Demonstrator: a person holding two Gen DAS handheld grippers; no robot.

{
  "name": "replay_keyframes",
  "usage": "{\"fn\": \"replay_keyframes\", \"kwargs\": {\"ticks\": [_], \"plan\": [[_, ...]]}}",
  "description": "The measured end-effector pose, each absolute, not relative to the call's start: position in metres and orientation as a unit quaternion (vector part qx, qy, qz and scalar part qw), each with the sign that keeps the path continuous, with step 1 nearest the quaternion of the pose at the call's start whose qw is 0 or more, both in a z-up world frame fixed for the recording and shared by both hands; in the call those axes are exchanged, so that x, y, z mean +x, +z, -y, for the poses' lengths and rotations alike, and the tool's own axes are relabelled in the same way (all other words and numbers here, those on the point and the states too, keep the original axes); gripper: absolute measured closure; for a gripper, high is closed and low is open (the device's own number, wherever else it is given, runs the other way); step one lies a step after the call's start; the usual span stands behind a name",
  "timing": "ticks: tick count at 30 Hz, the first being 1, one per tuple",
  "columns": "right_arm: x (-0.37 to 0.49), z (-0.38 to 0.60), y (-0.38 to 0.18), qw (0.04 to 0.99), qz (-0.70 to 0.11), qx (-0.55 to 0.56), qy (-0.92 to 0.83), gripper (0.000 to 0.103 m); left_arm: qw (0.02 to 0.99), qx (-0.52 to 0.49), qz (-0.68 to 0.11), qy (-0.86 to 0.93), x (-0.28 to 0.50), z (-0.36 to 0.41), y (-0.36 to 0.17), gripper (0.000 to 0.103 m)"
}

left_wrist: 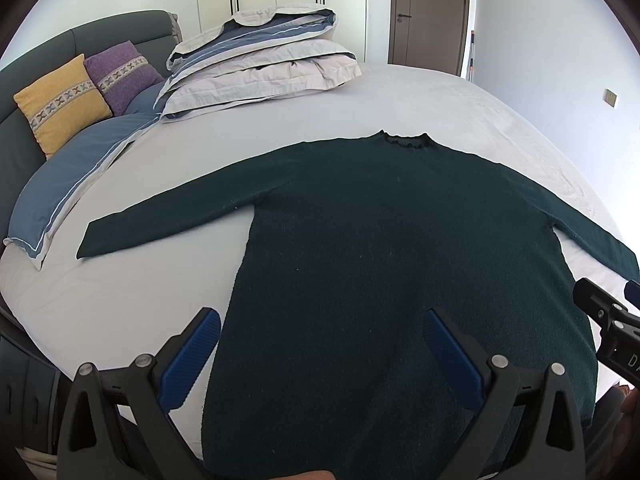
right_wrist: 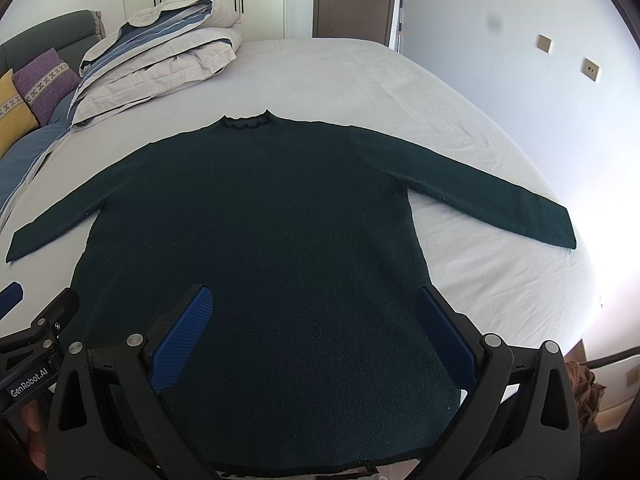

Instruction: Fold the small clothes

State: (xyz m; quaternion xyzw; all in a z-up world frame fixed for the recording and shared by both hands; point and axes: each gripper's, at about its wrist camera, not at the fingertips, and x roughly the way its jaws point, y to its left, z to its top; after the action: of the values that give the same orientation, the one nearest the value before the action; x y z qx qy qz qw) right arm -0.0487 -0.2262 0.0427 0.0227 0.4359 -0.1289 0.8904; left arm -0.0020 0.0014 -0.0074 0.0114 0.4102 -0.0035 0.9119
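Two grippers hang over the near end of a dark green sweater (right_wrist: 248, 216), both with jaws spread wide and grasping nothing. The sweater lies flat on the pale bed sheet (right_wrist: 360, 80), sleeves out to either side, collar at the far end, hem nearest the jaws.

The left gripper (left_wrist: 320, 356) straddles the sweater's left edge: its left pad is over bare sheet, its right pad over the knit. The right gripper (right_wrist: 316, 336) has both blue pads over the knit, near the hem.

The left wrist view alone shows the yellow cushion (left_wrist: 60, 104) whole, beside the purple cushion (left_wrist: 124, 76), far beyond the jaws. The right wrist view alone shows the whole right sleeve and the hem's near edge. A folded duvet (right_wrist: 160, 52) sits beyond the collar, to the left.
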Motion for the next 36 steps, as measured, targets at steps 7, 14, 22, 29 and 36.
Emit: {"fn": "replay_keyframes", "kwargs": {"ticks": [7, 14, 22, 29, 36], "plan": [[-0.0497, 0.2257, 0.0402, 0.890, -0.436, 0.023, -0.129, 0.000, 0.912, 0.012, -0.411, -0.004, -0.0018, -0.0015, -0.0072, 0.000], [-0.0496, 0.2257, 0.0399, 0.890, -0.436, 0.023, -0.129, 0.000, 0.912, 0.012, -0.410, -0.005, -0.0025, -0.0008, -0.0086, 0.000], [-0.0502, 0.2259, 0.0360, 0.890, -0.437, 0.023, -0.129, 0.000, 0.912, 0.012, -0.411, -0.005, -0.0027, -0.0003, -0.0092, 0.000], [-0.0500, 0.2257, 0.0337, 0.889, -0.439, 0.022, -0.128, 0.000, 0.911, 0.009, -0.412, -0.004, -0.0040, 0.0010, -0.0114, 0.000], [-0.0496, 0.2302, 0.0375, 0.891, -0.434, 0.030, -0.128, 0.000, 0.902, -0.034, -0.429, -0.030, -0.0009, -0.0043, -0.0153, 0.000]]}}
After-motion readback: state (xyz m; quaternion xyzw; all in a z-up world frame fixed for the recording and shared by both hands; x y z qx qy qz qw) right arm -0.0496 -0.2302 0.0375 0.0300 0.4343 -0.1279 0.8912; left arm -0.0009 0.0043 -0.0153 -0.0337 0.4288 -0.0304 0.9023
